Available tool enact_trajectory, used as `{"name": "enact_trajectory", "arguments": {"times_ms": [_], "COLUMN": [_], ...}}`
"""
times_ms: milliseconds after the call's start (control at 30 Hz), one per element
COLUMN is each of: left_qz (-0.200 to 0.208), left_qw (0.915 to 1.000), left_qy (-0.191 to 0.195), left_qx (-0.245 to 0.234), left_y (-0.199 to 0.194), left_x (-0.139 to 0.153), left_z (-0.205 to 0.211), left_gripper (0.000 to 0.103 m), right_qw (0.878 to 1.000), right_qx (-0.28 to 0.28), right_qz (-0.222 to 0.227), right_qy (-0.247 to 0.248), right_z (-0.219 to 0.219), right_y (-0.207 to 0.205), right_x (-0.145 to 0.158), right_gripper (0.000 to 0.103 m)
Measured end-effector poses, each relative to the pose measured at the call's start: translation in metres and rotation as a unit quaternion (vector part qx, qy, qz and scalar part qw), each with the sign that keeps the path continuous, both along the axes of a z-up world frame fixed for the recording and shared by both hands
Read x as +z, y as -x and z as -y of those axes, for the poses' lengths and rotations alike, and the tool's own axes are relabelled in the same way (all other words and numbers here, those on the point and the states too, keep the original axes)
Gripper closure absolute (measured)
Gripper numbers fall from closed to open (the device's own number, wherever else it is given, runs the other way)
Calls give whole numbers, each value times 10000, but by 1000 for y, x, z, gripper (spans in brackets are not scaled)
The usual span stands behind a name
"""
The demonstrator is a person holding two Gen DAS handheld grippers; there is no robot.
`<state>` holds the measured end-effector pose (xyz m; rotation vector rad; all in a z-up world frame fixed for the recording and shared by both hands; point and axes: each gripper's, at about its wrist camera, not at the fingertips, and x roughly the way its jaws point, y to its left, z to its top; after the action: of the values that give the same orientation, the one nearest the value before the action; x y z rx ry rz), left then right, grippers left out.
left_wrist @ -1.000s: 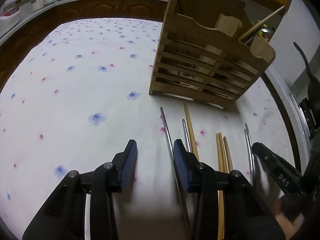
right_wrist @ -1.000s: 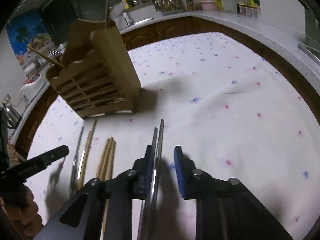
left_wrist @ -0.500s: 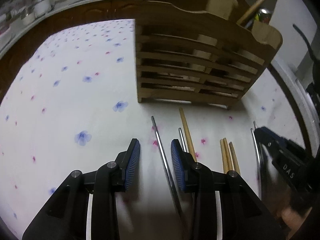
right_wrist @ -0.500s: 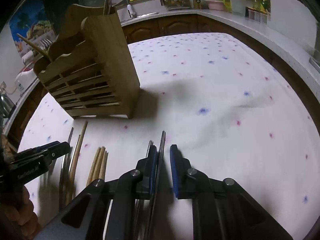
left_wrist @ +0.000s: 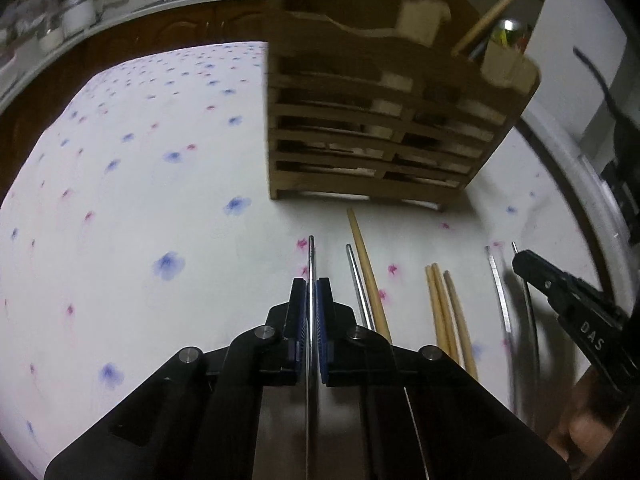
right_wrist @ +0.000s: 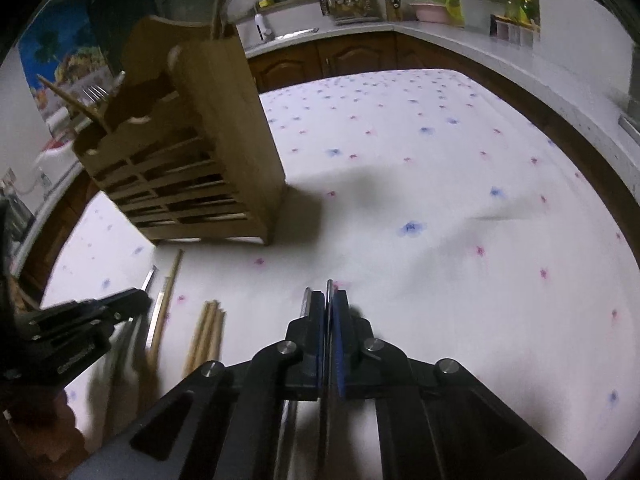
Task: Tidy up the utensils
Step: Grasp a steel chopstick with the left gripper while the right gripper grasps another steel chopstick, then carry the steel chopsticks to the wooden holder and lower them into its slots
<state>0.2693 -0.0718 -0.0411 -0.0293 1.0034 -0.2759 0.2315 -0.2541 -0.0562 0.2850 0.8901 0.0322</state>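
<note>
Both grippers' jaws have just been closing. A second ago the left gripper (left_wrist: 311, 288) stood wide apart with a metal chopstick (left_wrist: 311, 256) beside its right pad; now the blue pads are clamped on that chopstick, tip poking out ahead. The left view has also swung, so the wooden utensil rack (left_wrist: 384, 136) sits more centred than before. The right gripper (right_wrist: 329, 300) was narrowly open around its own metal chopstick (right_wrist: 328, 286); now it is pinched tight on it, and a second metal chopstick (right_wrist: 306, 300) lies just outside its left pad.

On the floral tablecloth (left_wrist: 160, 184), in front of the rack: one more metal chopstick (left_wrist: 357, 280) touching a long wooden chopstick (left_wrist: 366, 264), then a bundle of three wooden chopsticks (left_wrist: 444, 312) further right. The rack already holds a wooden chopstick (left_wrist: 500, 8) leaning out the top.

Writing: "DAS" in white on the right gripper's finger in the left view. Lettering on the left gripper in the right view is too blurred to read.
</note>
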Motion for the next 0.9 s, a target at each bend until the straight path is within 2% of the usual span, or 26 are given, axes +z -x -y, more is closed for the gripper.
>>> {"name": "enact_trajectory", "arguments": {"times_ms": [267, 633, 900], "left_qz": [396, 1130, 1355], "left_qw": [9954, 9857, 9819], "left_qy": [863, 1251, 1324], "left_qx": [156, 23, -11], "left_y": [40, 82, 94], "left_x": [53, 121, 140], "left_z": [-34, -59, -65], "left_gripper": [99, 99, 99], "right_qw": [9968, 9853, 9787], "right_qx": [75, 254, 266], "right_qz": [703, 1578, 1942], "right_qy": [-386, -596, -616], "right_z": [3, 3, 3], "right_y": [43, 90, 101], "right_x": [52, 118, 147], "right_gripper": [99, 99, 99]}}
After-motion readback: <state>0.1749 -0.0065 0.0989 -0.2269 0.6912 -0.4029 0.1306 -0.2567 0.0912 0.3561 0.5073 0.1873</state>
